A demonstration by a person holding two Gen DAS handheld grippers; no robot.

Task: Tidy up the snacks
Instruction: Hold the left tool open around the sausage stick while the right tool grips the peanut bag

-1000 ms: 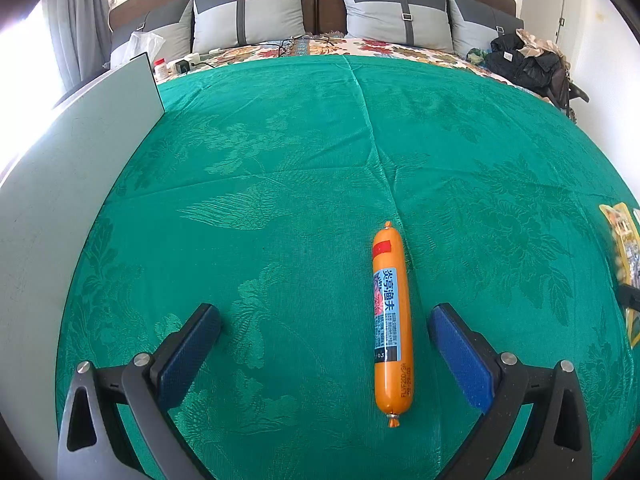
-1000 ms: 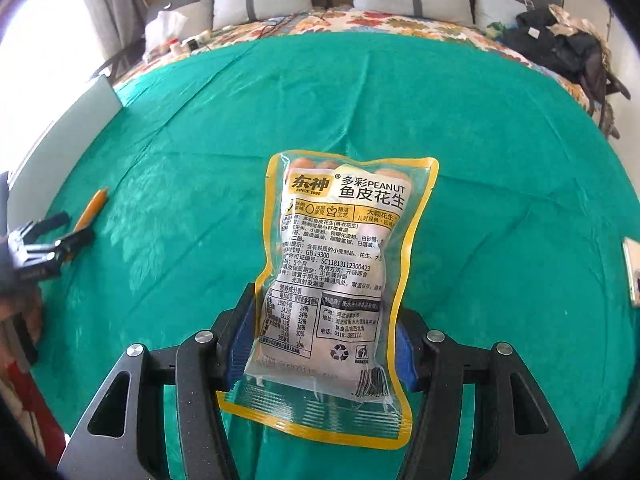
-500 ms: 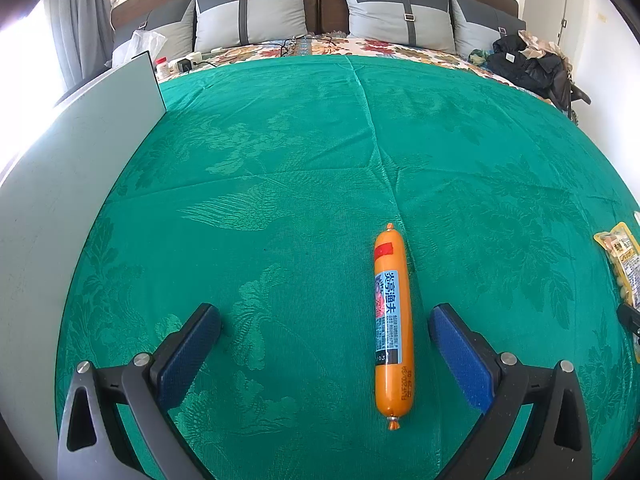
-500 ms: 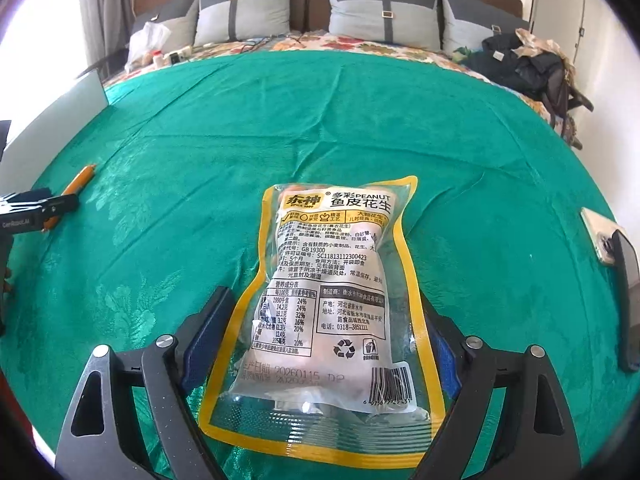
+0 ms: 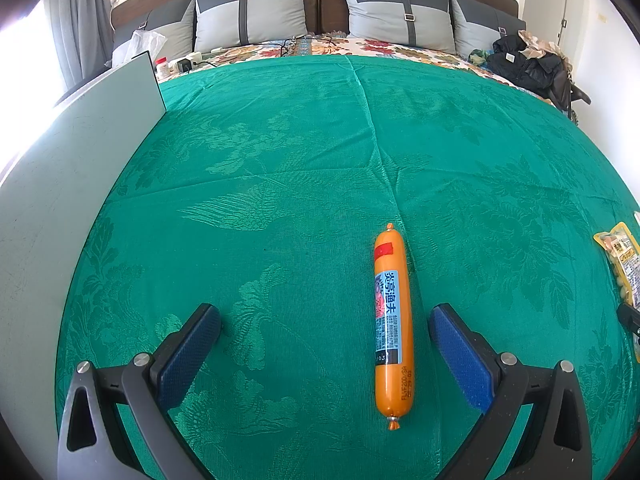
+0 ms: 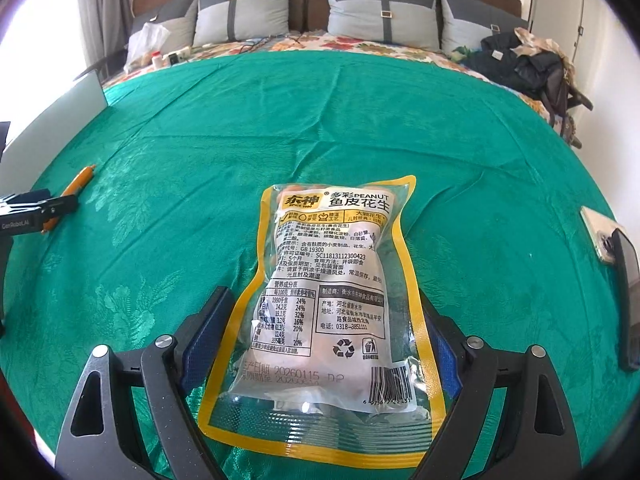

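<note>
An orange sausage stick [image 5: 391,325] lies lengthwise on the green cloth [image 5: 280,152], between my left gripper's [image 5: 325,316] open fingers and nearer the right one. It also shows at the far left of the right wrist view [image 6: 76,184]. A yellow-edged peanut bag [image 6: 332,292] lies flat on the cloth between my right gripper's [image 6: 326,308] open fingers, which stand wide on either side of its lower half. The bag shows at the right edge of the left wrist view [image 5: 622,264].
A grey board [image 5: 60,184] stands along the cloth's left side. Pillows [image 5: 248,20], a power strip and small items [image 5: 180,65] lie at the far end, dark clothes [image 5: 528,64] at far right. A phone [image 6: 628,296] and a light case [image 6: 598,232] lie right.
My right gripper has opened and let go of the peanut bag, which now lies flat on the cloth. My left gripper stays open around the sausage.
</note>
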